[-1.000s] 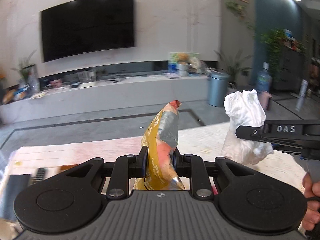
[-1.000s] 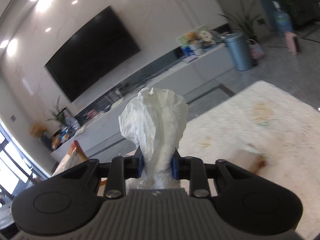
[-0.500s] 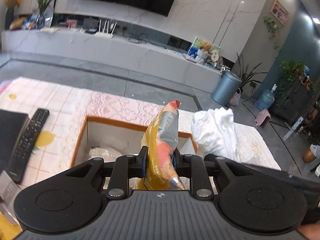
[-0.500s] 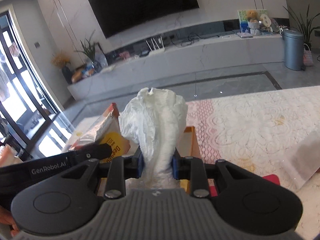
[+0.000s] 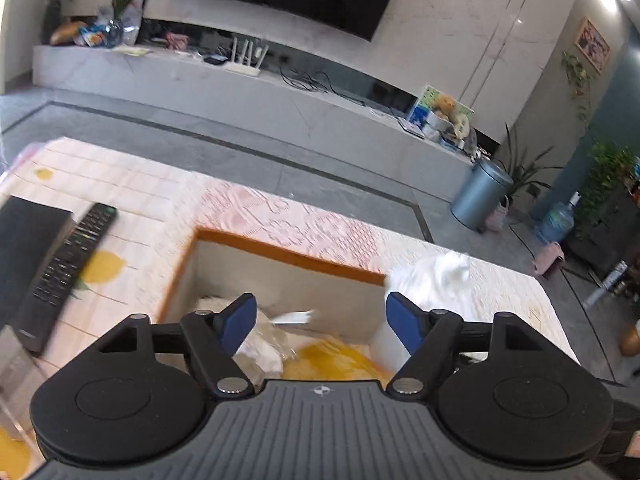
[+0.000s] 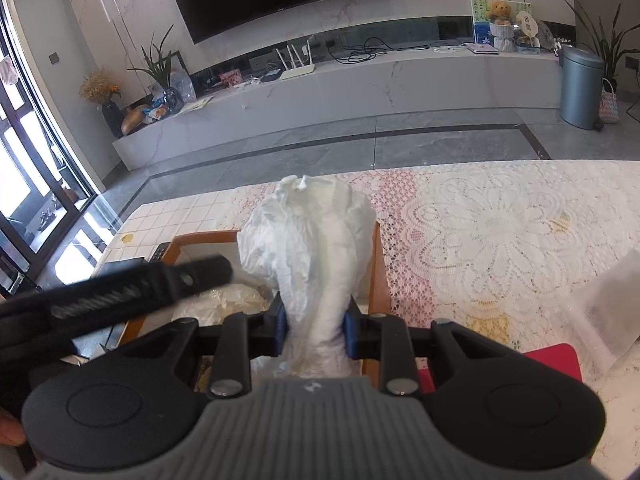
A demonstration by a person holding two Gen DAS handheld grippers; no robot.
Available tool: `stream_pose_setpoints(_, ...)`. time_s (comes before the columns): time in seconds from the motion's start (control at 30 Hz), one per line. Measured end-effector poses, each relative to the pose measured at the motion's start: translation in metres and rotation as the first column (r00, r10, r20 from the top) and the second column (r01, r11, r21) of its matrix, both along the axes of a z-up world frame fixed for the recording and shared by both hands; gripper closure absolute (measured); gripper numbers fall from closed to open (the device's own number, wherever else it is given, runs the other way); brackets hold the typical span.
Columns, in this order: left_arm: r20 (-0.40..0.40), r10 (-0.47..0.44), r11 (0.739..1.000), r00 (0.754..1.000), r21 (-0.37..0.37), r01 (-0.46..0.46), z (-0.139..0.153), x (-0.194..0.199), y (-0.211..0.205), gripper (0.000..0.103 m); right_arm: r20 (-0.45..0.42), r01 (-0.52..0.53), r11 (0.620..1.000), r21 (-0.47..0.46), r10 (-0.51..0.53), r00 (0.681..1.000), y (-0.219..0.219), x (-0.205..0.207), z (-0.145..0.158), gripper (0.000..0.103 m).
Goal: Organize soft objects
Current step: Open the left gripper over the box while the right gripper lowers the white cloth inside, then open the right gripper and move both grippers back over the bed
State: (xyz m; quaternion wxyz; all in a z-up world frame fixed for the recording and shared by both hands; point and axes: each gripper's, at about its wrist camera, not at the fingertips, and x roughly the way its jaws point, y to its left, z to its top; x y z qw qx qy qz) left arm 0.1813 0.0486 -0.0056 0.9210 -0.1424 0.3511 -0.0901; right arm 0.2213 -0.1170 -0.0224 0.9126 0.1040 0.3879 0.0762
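My left gripper (image 5: 322, 322) is open above an orange-rimmed box (image 5: 288, 254). A yellow snack bag (image 5: 336, 362) lies in the box below the jaws, beside crumpled pale plastic (image 5: 260, 350). My right gripper (image 6: 316, 326) is shut on a white crumpled bag (image 6: 310, 240) and holds it upright over the box's right rim (image 6: 378, 280). That white bag also shows in the left wrist view (image 5: 440, 280), at the box's right edge. The left gripper's arm (image 6: 120, 292) crosses the right wrist view at the left.
A black remote (image 5: 70, 256) and a black flat box (image 5: 24, 240) lie left of the box on the lace tablecloth (image 6: 500, 232). A red item (image 6: 554, 360) and a clear packet (image 6: 608, 304) lie at the right. A TV console stands beyond the floor.
My left gripper has opened and let go of the yellow snack bag, which now lies in the box. My right gripper has moved over the box with the white bag.
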Motion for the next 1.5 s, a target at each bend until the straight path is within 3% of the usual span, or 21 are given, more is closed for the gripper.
stream_pose_setpoints(0.27,0.053,0.044,0.989,0.998,0.142,-0.051,0.019,-0.013,0.004,0.016,-0.027,-0.046,0.995,-0.087,0.043,0.999,0.030,0.003,-0.003,0.077)
stream_pose_setpoints(0.37,0.046,0.044,0.988,0.998,0.147,-0.050,0.018,-0.010,0.007,0.016,-0.048,-0.053,0.990,-0.127,0.047,0.998,0.041,0.010,-0.011,0.077)
stream_pose_setpoints(0.5,0.014,0.110,0.978,0.994,0.174,-0.111,0.017,-0.005,0.015,0.016,-0.094,-0.096,0.953,-0.287,0.071,0.993,0.064,0.022,-0.025,0.076)
stream_pose_setpoints(0.9,0.023,0.163,0.971,0.986,0.173,-0.165,0.018,-0.005,0.036,0.016,-0.180,-0.157,0.916,-0.368,0.096,0.979,0.083,0.048,-0.048,0.075)
stream_pose_setpoints(1.03,0.000,0.188,0.966,0.982,0.178,-0.185,0.018,-0.004,0.037,0.017,-0.183,-0.176,0.898,-0.404,0.109,0.977,0.088,0.046,-0.048,0.064)
stream_pose_setpoints(1.1,0.012,0.191,0.963,0.982,0.190,-0.189,0.020,-0.006,0.038,0.017,-0.165,-0.180,0.893,-0.412,0.122,0.979,0.092,0.040,-0.042,0.053)
stream_pose_setpoints(1.23,0.066,0.201,0.950,0.977,0.230,-0.211,0.028,-0.012,0.035,0.016,-0.148,-0.197,0.891,-0.408,0.148,0.978,0.093,0.031,-0.030,0.049)
stream_pose_setpoints(1.3,0.070,0.197,0.951,0.978,0.230,-0.208,0.032,-0.014,0.034,0.016,-0.125,-0.189,0.895,-0.403,0.151,0.981,0.092,0.027,-0.021,0.034)
stream_pose_setpoints(1.33,0.069,0.195,0.953,0.978,0.223,-0.206,0.033,-0.015,0.033,0.016,-0.110,-0.185,0.899,-0.397,0.153,0.982,0.091,0.024,-0.016,0.031)
stream_pose_setpoints(1.5,0.077,0.173,0.962,0.982,0.201,-0.185,0.039,-0.020,0.025,0.016,-0.068,-0.179,0.912,-0.369,0.166,0.984,0.079,0.010,0.008,0.030)
